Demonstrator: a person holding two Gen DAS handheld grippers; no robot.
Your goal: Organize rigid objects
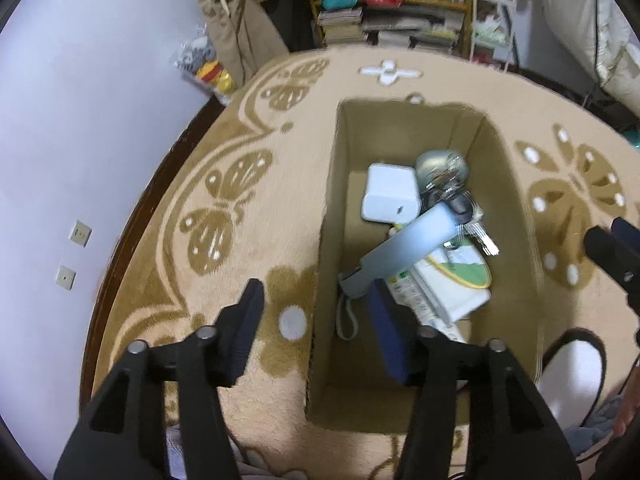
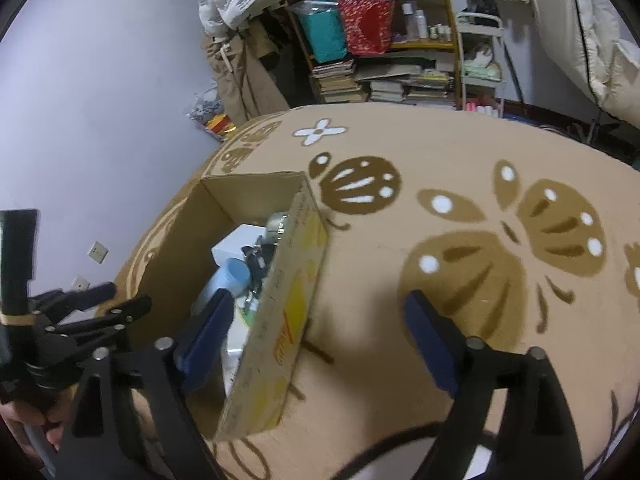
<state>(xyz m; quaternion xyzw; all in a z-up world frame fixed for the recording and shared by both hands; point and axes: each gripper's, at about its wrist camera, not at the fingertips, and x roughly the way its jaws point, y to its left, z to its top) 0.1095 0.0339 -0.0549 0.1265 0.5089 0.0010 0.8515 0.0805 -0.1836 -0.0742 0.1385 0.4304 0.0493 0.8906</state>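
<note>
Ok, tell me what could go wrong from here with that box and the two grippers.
1. The left gripper hangs open astride the cardboard box's left wall; lowering it could snag or tip the box.
2. The pale blue cylinder lies slanted across the white telephone and white adapter, so it may roll if nudged.
3. The right gripper straddles the right wall and could crush it when closing.

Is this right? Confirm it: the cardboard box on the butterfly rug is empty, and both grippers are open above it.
Not empty. The left wrist view shows the cardboard box holding a white adapter, a silver bar, keys and a phone. The rest stands: it sits on the butterfly rug, left gripper and right gripper open.
</note>
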